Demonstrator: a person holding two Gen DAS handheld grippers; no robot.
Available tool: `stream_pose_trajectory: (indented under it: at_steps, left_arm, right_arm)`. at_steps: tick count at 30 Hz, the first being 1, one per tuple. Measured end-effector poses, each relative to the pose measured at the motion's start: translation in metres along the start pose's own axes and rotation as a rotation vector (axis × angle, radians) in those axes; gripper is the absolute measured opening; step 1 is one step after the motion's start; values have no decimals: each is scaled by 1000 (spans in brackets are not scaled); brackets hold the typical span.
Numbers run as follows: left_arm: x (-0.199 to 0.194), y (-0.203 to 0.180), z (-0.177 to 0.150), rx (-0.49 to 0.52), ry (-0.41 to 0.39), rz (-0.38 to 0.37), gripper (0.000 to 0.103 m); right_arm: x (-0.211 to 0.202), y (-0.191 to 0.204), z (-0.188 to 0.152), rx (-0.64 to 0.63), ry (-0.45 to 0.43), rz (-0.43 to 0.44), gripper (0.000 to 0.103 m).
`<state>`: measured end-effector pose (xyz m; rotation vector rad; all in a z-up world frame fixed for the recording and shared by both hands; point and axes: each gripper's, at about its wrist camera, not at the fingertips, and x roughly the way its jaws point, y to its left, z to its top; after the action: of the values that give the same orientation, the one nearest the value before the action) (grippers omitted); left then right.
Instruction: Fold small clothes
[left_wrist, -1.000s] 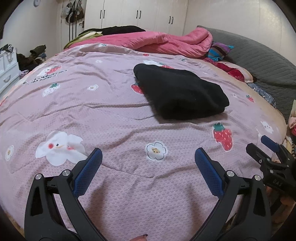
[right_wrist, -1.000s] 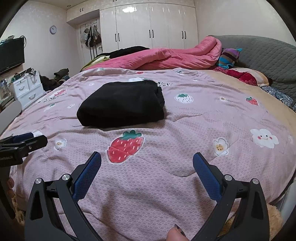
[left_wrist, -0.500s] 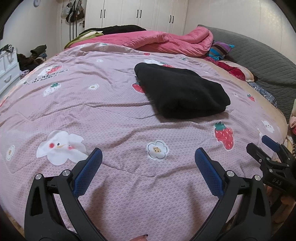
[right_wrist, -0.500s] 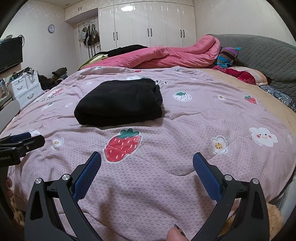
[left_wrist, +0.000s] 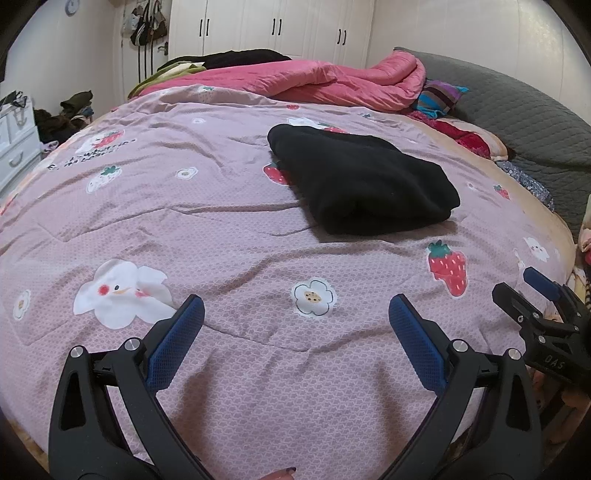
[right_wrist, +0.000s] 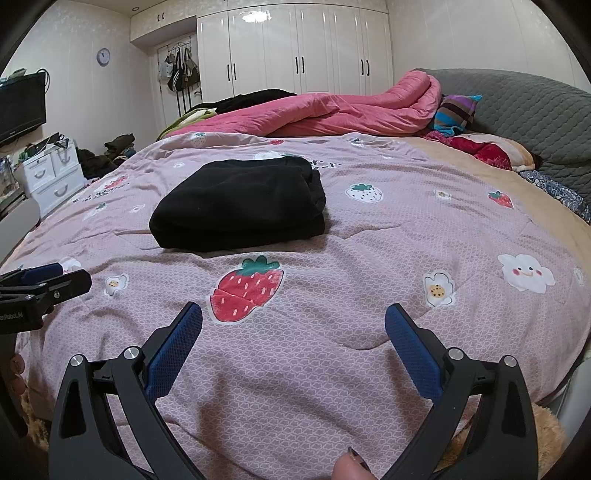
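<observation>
A black garment (left_wrist: 362, 181) (right_wrist: 240, 203) lies folded into a thick rectangle on the pink patterned quilt (left_wrist: 207, 229) (right_wrist: 369, 251), past the middle of the bed. My left gripper (left_wrist: 295, 310) hangs open over the near edge of the quilt, well short of the garment, nothing between its blue pads. My right gripper (right_wrist: 293, 315) is open too, above a strawberry print (right_wrist: 247, 288), empty and clear of the garment. Each gripper shows at the edge of the other's view: the right one (left_wrist: 532, 291), the left one (right_wrist: 55, 277).
A rumpled pink duvet (right_wrist: 332, 110) and dark clothes lie at the far side of the bed. A striped pillow (right_wrist: 454, 114) and a grey headboard (right_wrist: 517, 107) are at the right. White drawers (right_wrist: 51, 173) stand at the left, wardrobes behind.
Both grippers have drawn back and dipped slightly, so the folded garment sits a little farther off. Both stay open and empty; the garment has not moved.
</observation>
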<state>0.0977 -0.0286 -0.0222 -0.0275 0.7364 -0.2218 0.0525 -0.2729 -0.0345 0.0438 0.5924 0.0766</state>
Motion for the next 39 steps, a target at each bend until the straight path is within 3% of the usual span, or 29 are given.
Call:
stream_pose_trajectory:
  at_steps: [26, 39]
  left_arm:
    - [2, -3, -1, 12, 9, 20, 94]
    - [4, -1, 0, -20, 37, -24, 94]
  right_arm:
    - [0, 0, 0, -2, 2, -2, 99]
    - [-8, -4, 1, 31, 9, -10, 99]
